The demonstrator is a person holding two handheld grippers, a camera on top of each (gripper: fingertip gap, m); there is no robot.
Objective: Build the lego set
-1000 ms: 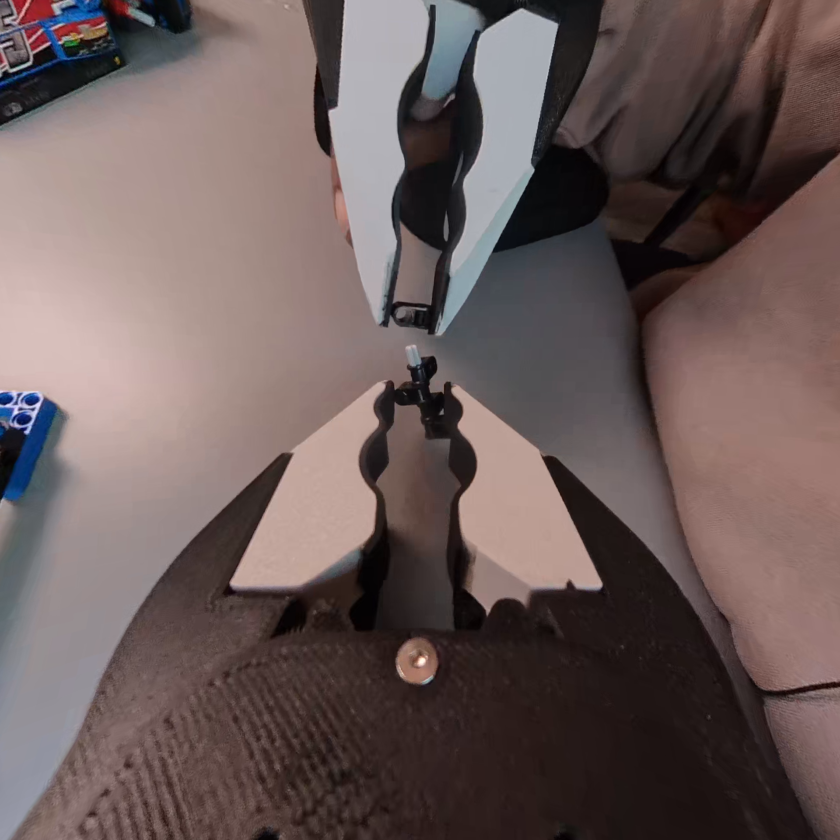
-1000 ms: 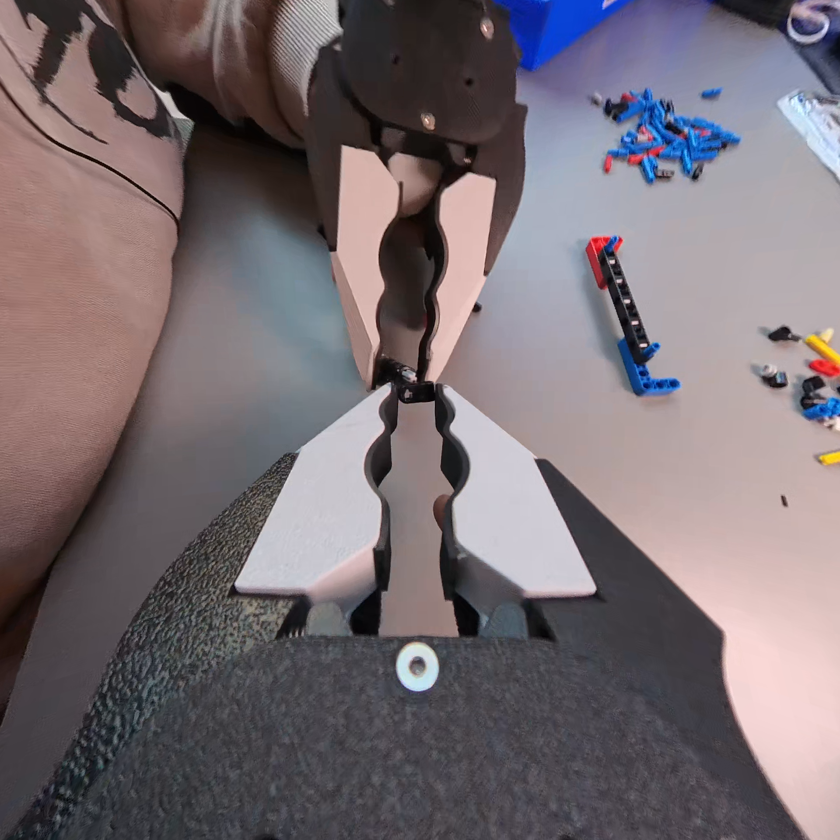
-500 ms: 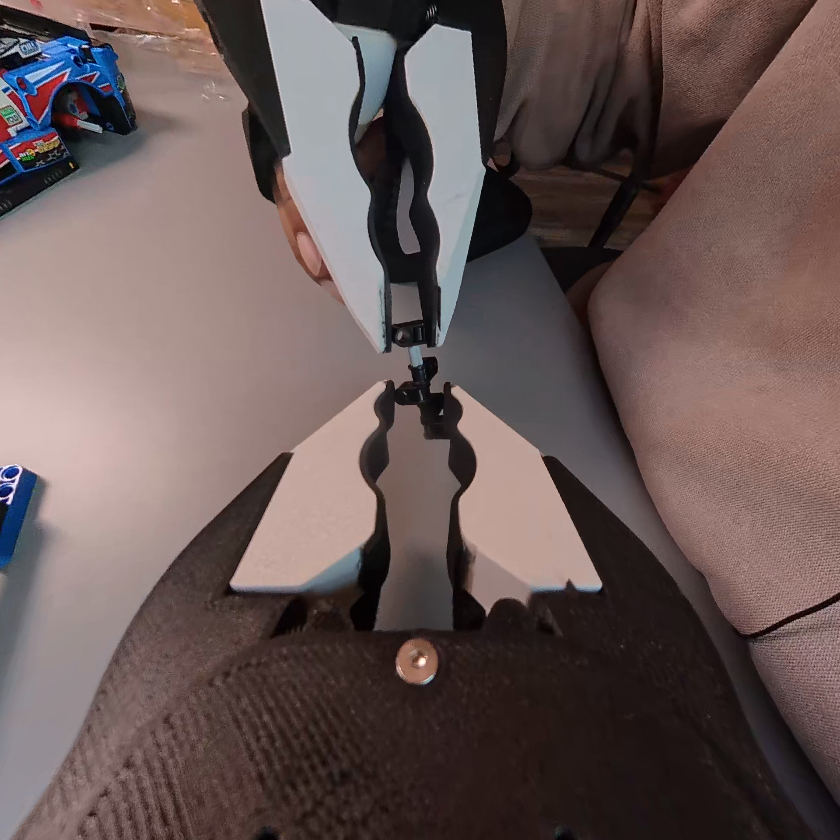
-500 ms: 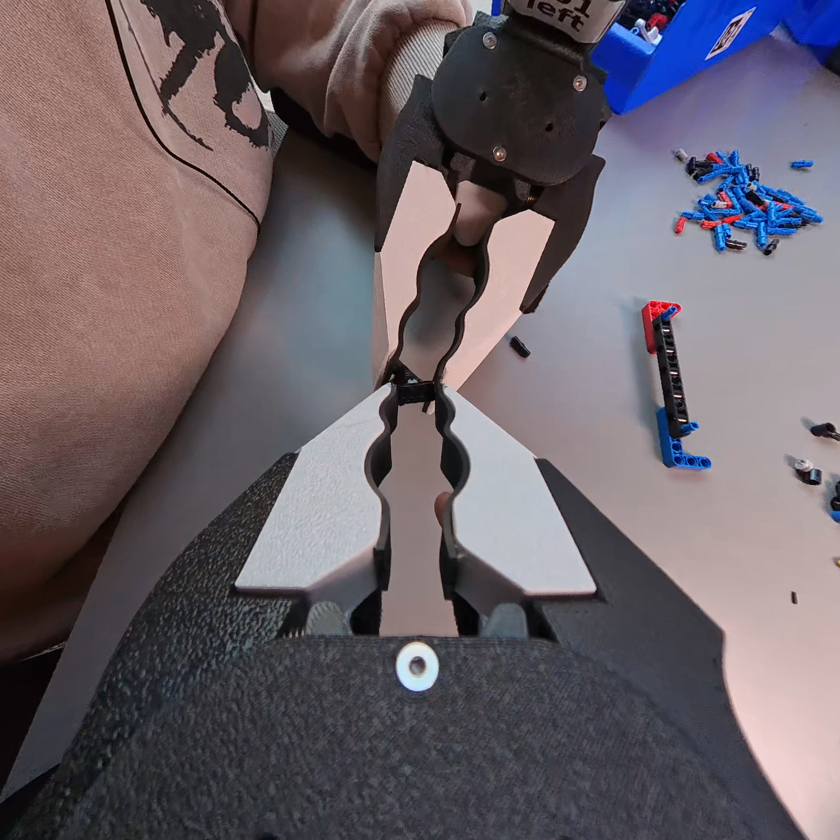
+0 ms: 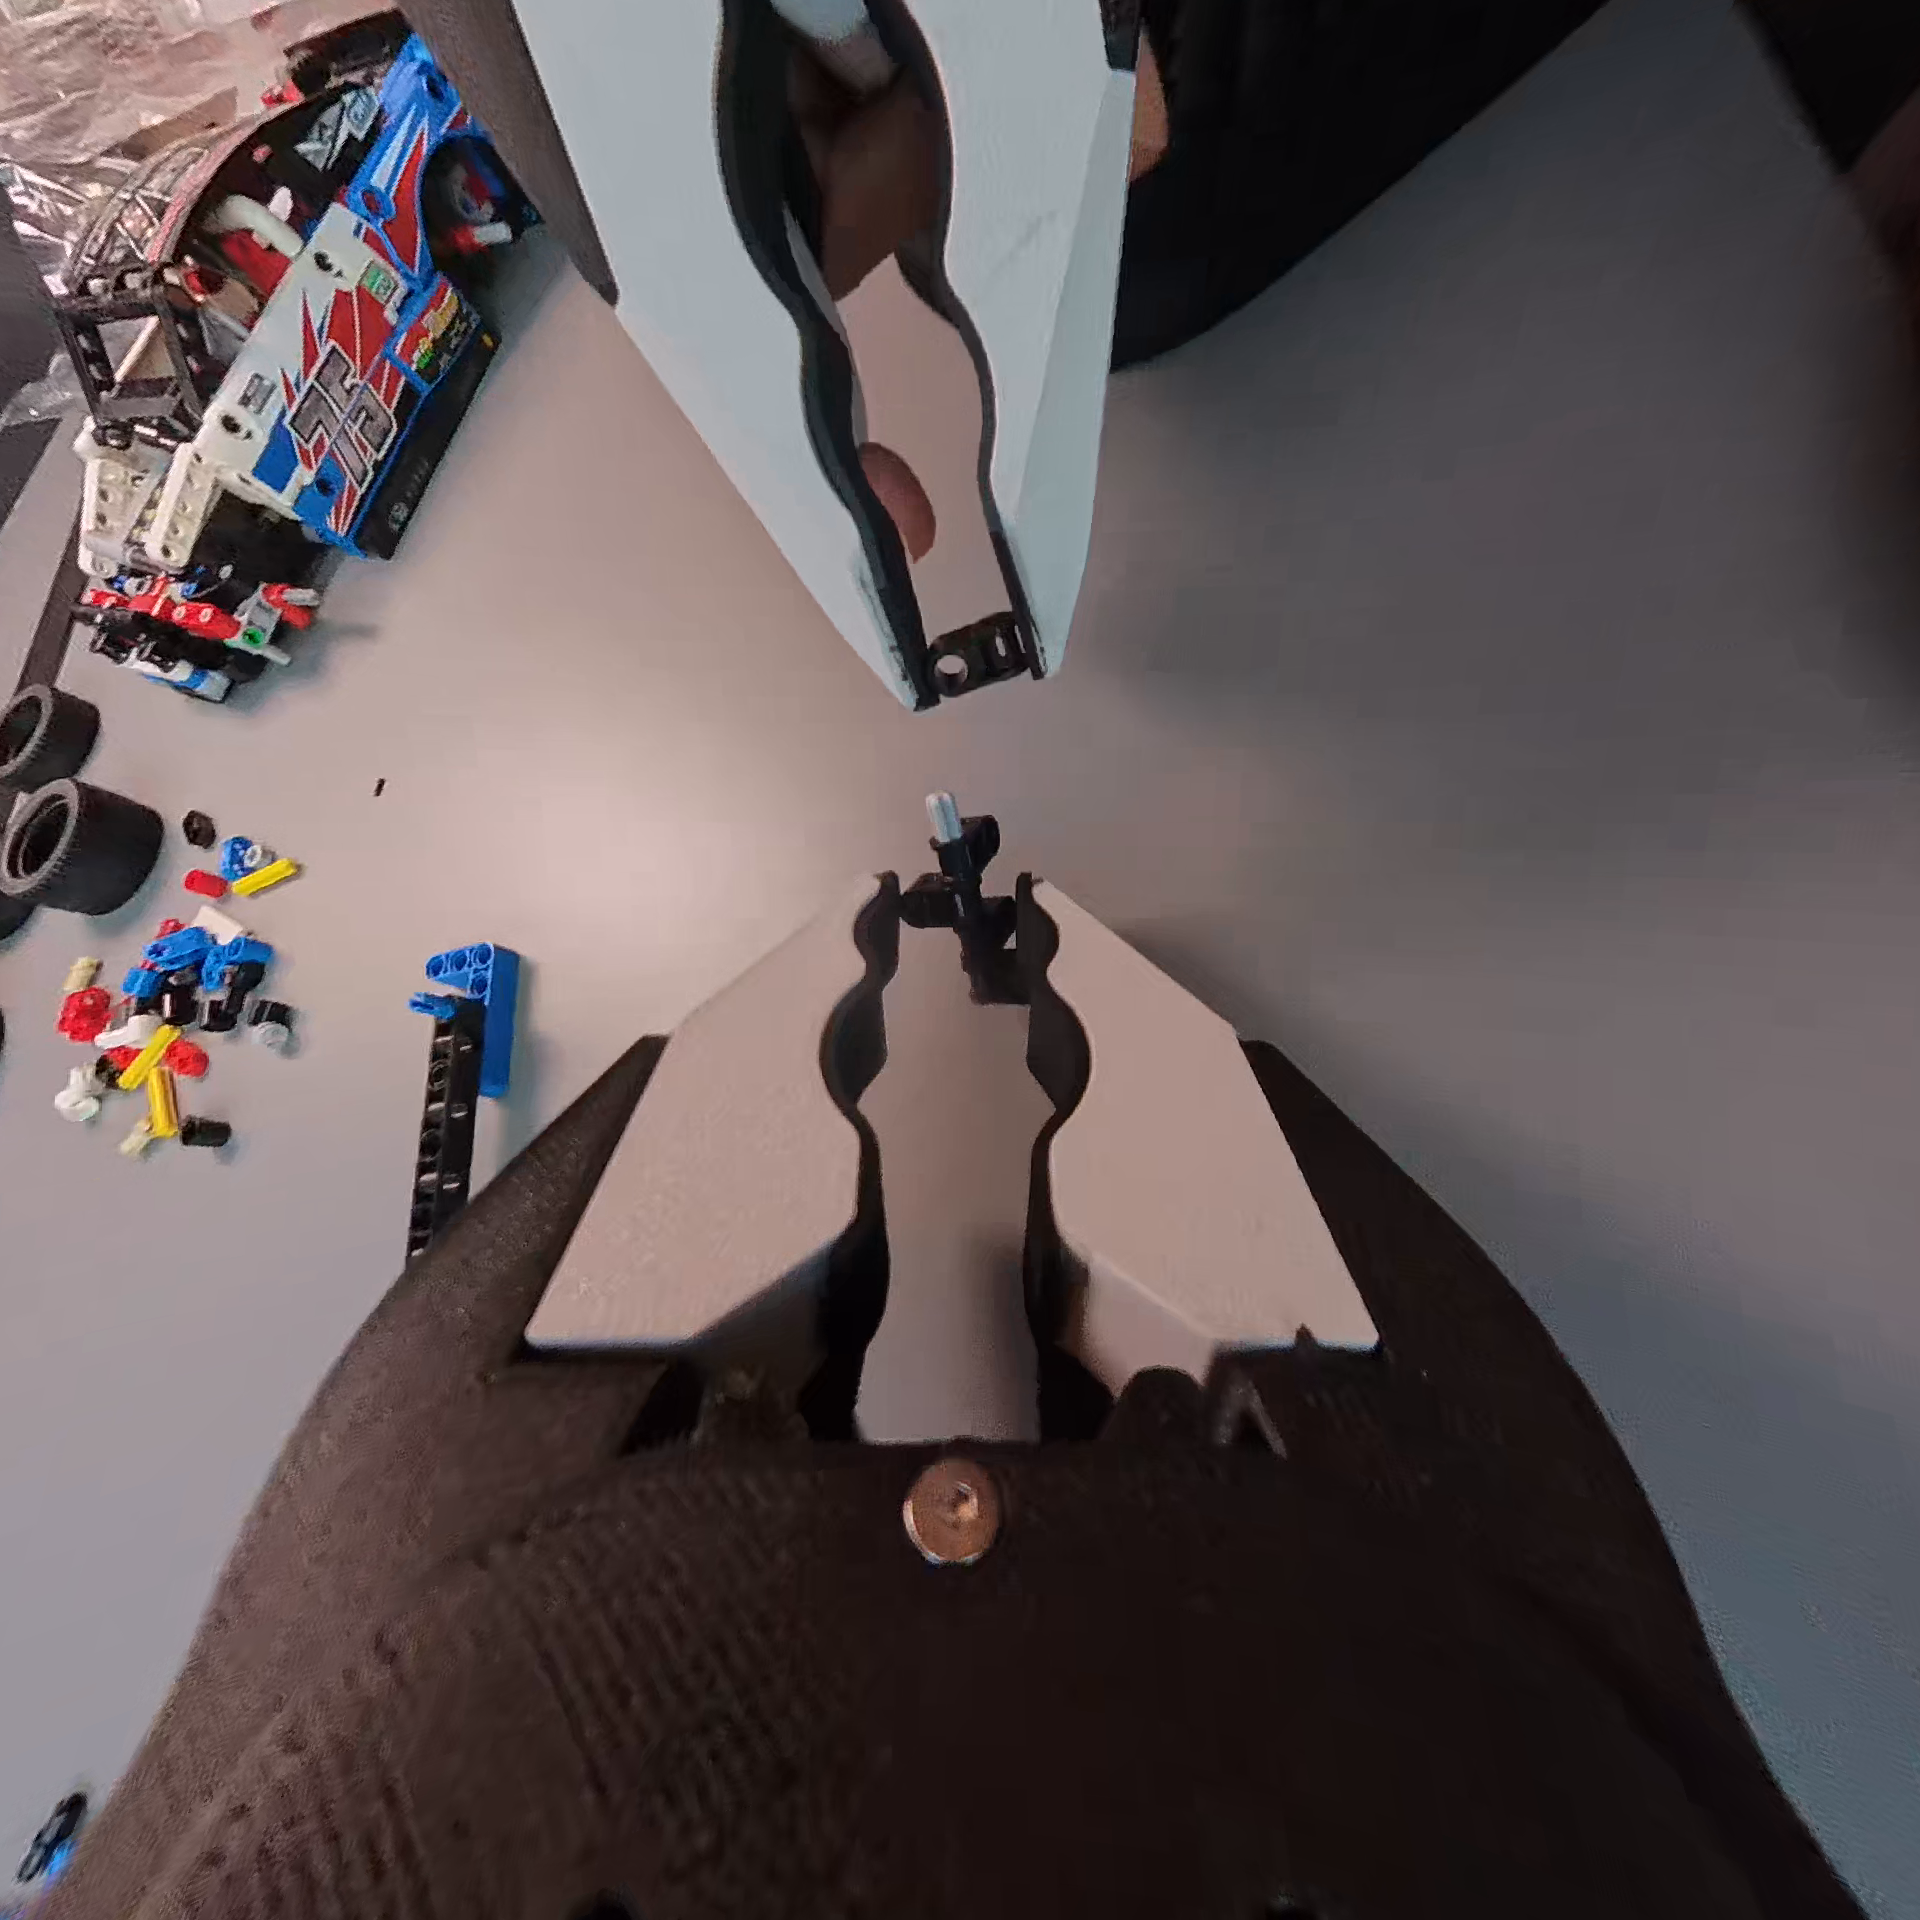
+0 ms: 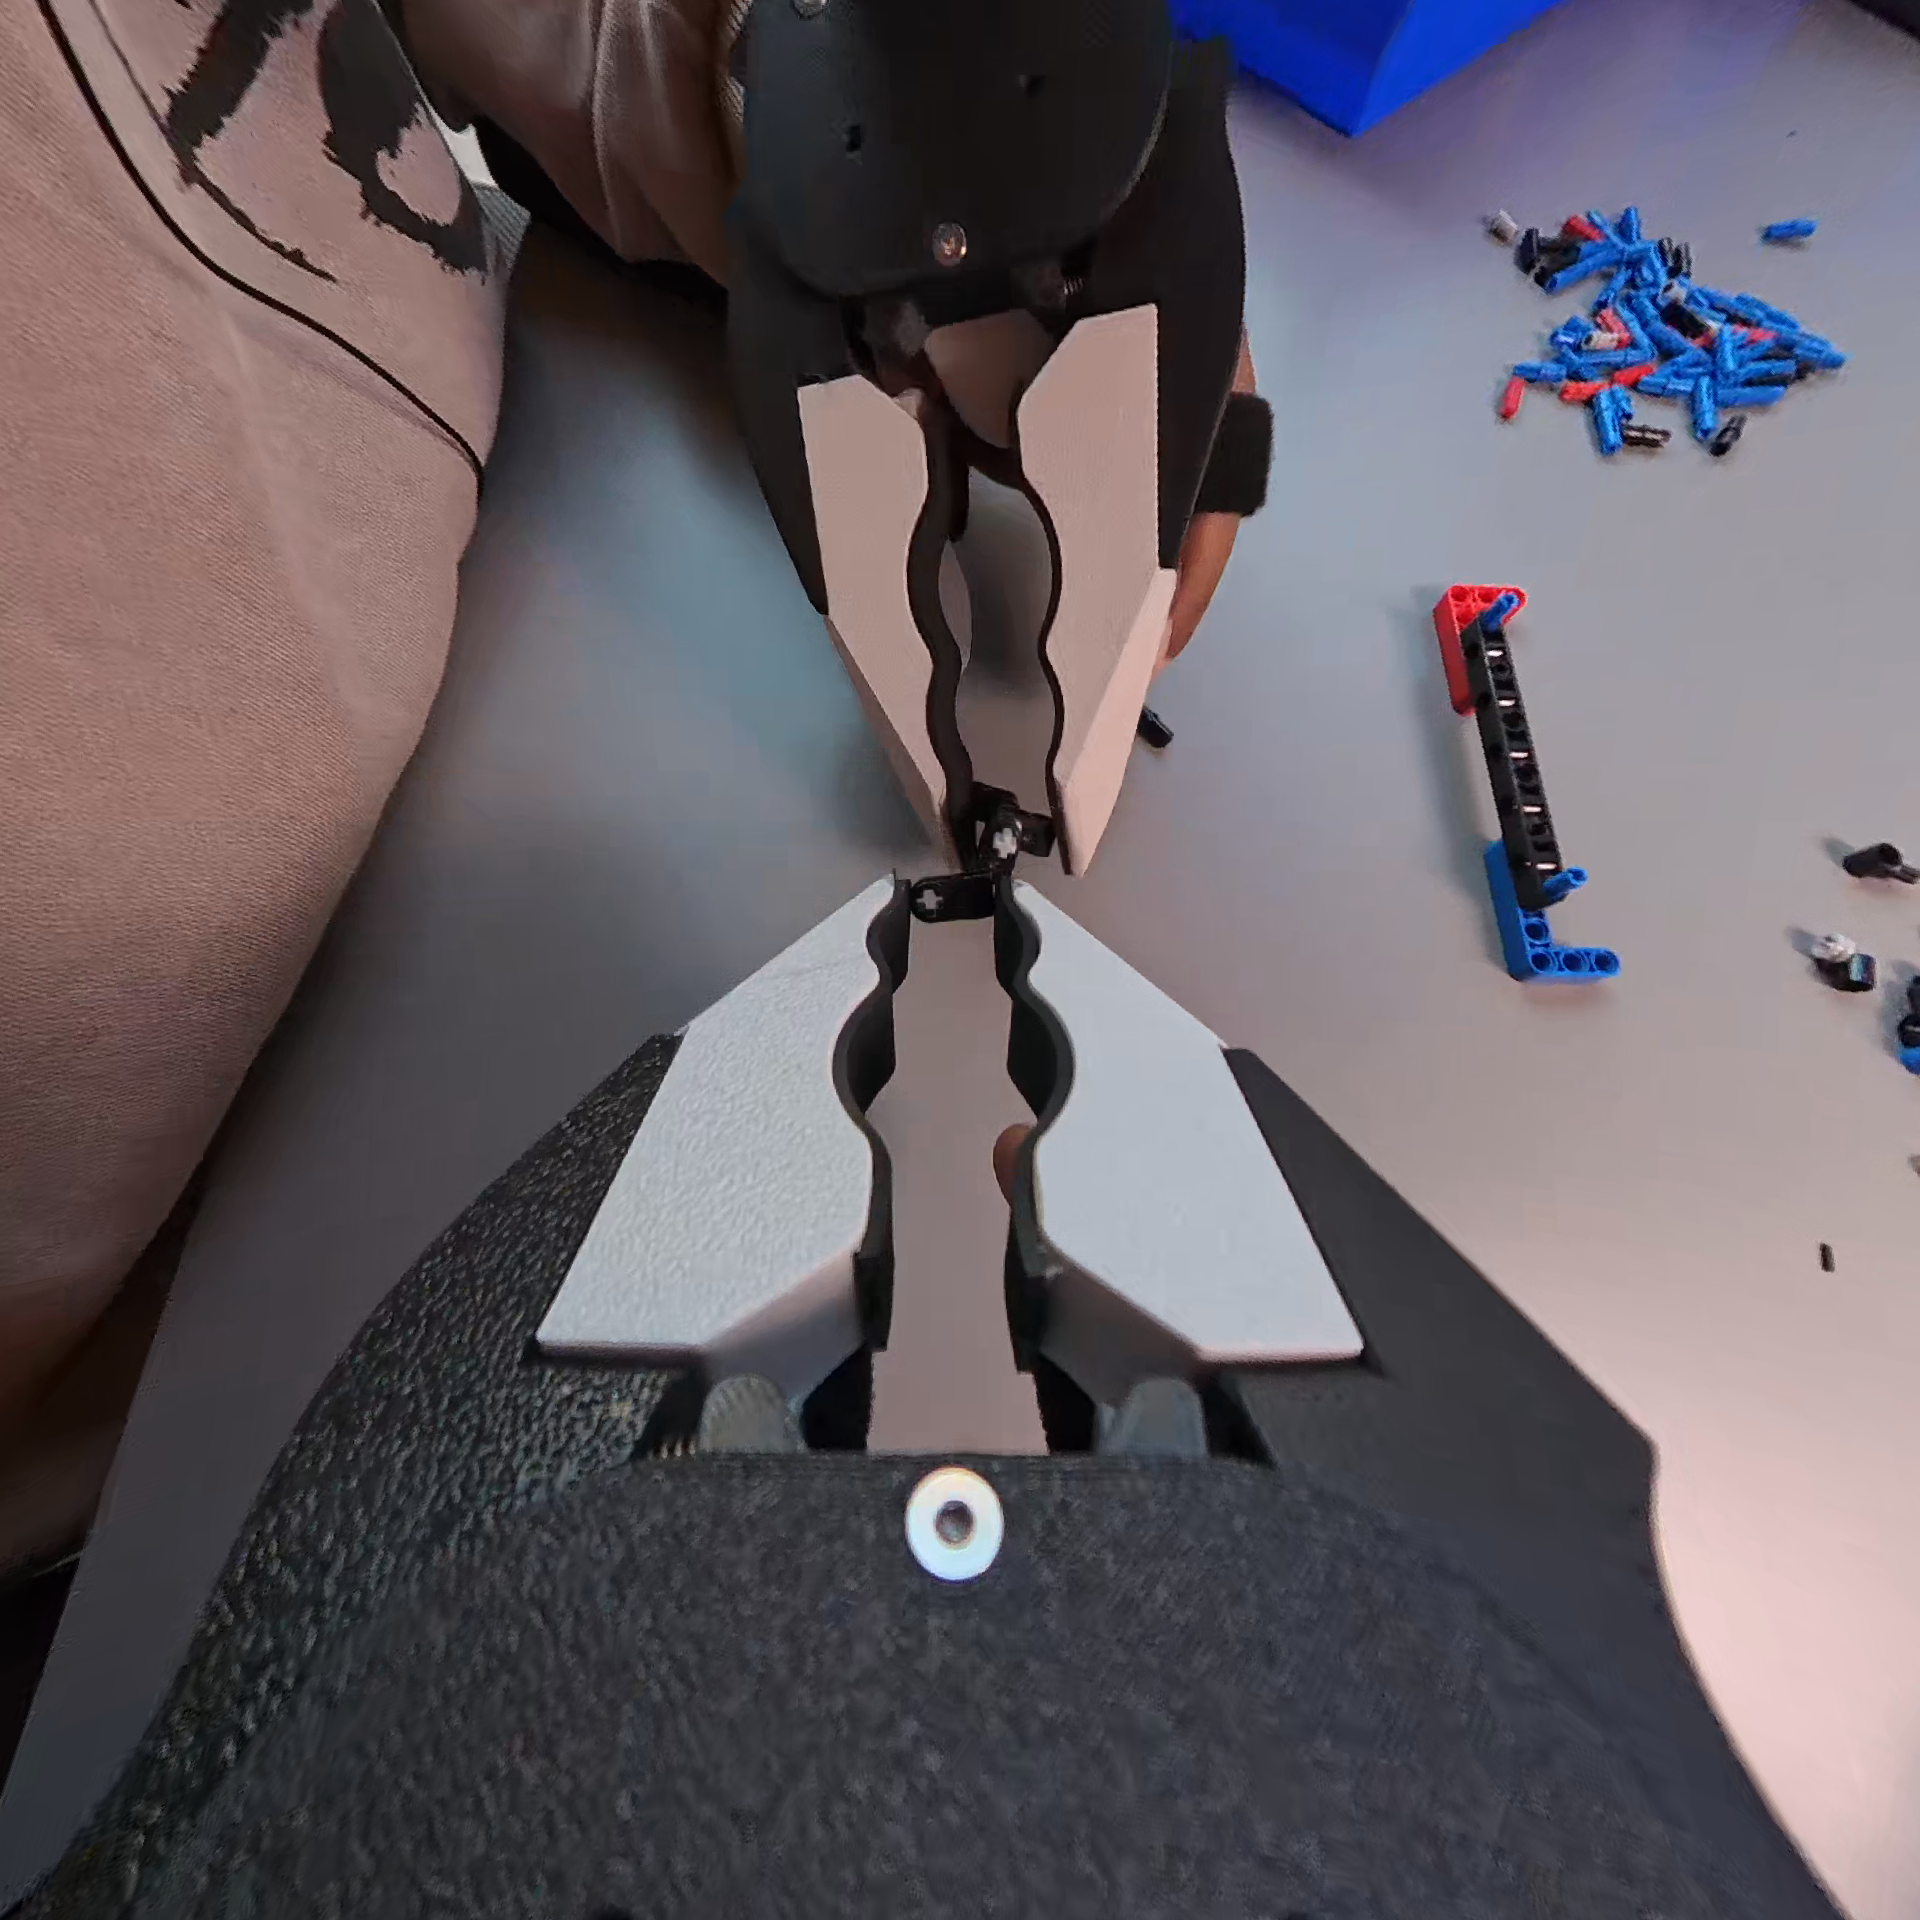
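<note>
In the left wrist view my left gripper [image 5: 956, 896] is shut on a small black pin assembly [image 5: 961, 904] with a grey axle tip [image 5: 940, 810] sticking out forward. My right gripper [image 5: 977, 675] faces it from above, shut on a small black connector [image 5: 971, 660] with holes. A short gap lies between the axle tip and the connector. In the right wrist view my right gripper [image 6: 954, 896] holds the connector [image 6: 948, 898] just below my left gripper [image 6: 1008, 842] and its assembly [image 6: 1000, 831]. Both are held above the grey table [image 5: 1455, 727].
A partly built blue, white and red car [image 5: 301, 343], black tyres [image 5: 73, 842], loose small pieces [image 5: 166, 1029] and a black beam with blue ends [image 6: 1512, 769] lie on the table. A pile of blue pins [image 6: 1662, 343] and a blue box [image 6: 1361, 52] lie farther off. The person's beige shirt [image 6: 208, 623] is at the left. Left and right tips are no more than a few centimetres apart.
Half a second ago the connector sat against the axle tip; now the two grippers have drawn apart a little. Both views have swung toward the table's parts.
</note>
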